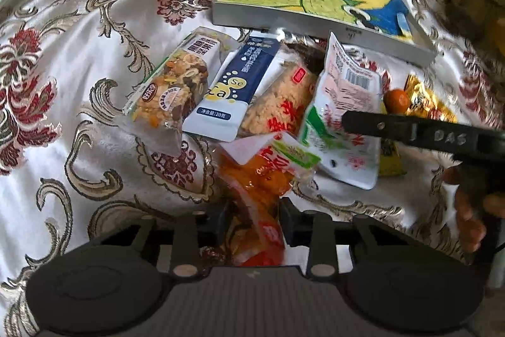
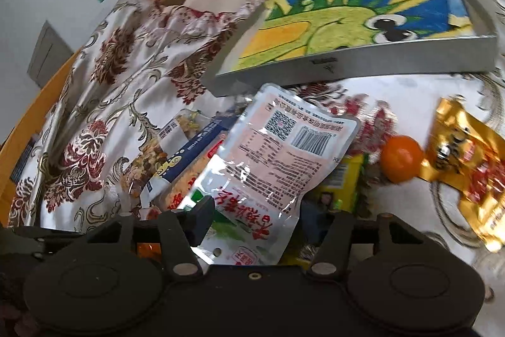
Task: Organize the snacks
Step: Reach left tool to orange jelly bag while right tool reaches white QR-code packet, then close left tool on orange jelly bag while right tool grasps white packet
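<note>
Several snack packets lie heaped on a flowered cloth. My left gripper (image 1: 254,210) points down at the heap's near edge, its jaws closed on an orange snack packet (image 1: 262,179) that runs between the fingers. My right gripper (image 2: 258,220) straddles the bottom of a white and pink pouch (image 2: 274,157); its left finger lies against the pouch and the right one stands just clear. In the left wrist view one finger (image 1: 378,125) of the right gripper crosses over that pouch (image 1: 344,103). Behind the heap sits a grey tray (image 1: 284,21) with a dinosaur drawing inside.
A nut bar packet (image 1: 170,84), a navy and white sachet (image 1: 227,90) and a rice cracker packet (image 1: 277,103) lie at the heap's left. A small orange fruit (image 2: 401,158), a gold packet (image 2: 473,172) and a yellow packet (image 2: 344,182) lie to the right. A hand (image 1: 470,210) shows at the right edge.
</note>
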### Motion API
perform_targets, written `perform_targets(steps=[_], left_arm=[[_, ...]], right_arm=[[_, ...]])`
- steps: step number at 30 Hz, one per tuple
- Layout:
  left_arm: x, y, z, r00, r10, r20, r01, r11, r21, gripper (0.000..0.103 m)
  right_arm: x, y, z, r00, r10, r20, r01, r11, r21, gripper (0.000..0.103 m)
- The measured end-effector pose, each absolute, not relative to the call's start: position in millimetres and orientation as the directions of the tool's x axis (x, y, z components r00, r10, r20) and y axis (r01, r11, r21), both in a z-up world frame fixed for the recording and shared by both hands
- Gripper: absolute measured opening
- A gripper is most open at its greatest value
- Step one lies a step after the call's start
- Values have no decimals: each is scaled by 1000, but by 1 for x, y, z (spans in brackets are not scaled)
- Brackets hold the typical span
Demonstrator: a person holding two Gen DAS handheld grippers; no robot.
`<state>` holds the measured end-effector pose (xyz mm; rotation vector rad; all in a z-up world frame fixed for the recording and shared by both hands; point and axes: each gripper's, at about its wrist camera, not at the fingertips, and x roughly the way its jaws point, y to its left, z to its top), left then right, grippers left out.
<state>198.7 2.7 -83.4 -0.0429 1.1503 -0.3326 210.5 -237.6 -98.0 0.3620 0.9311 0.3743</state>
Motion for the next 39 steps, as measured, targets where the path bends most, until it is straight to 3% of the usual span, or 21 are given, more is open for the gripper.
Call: perform_targets(steps=[5,10,18,27,29,35,39], left_arm=[[195,-6,-83,385,-269,-883,282,945,-165,37],[198,-10,-90,376,-262,-889,269,949,-165,39],[209,-3,-99,341,-283,-897,197,954,-227,42],[205,-4,-94,341,-291,-894,186,953,-240,40],[203,-3,-91,328,-317,-890,173,946,-273,40],[201,6,-90,301,-407,-862,112,913,-392,39],[197,5,-86,316,-415,-853,125,910,-396,39]], right_arm=[[215,-239,-101,543,466,-698,-124,867,483,48],[216,-231,-102,549,451,-704,-147,881,449,48],[228,-232,-114,536,487,-690,-79,842,533,56],[226,-235,-111,555,453,-697,-18,845,535,30],[223,-236,-106,567,446,-693,-19,848,530,18],[217,-234,-93,587,427,-688,-48,866,497,11],[208,-239,-81,607,406,-683,-40,874,483,9]])
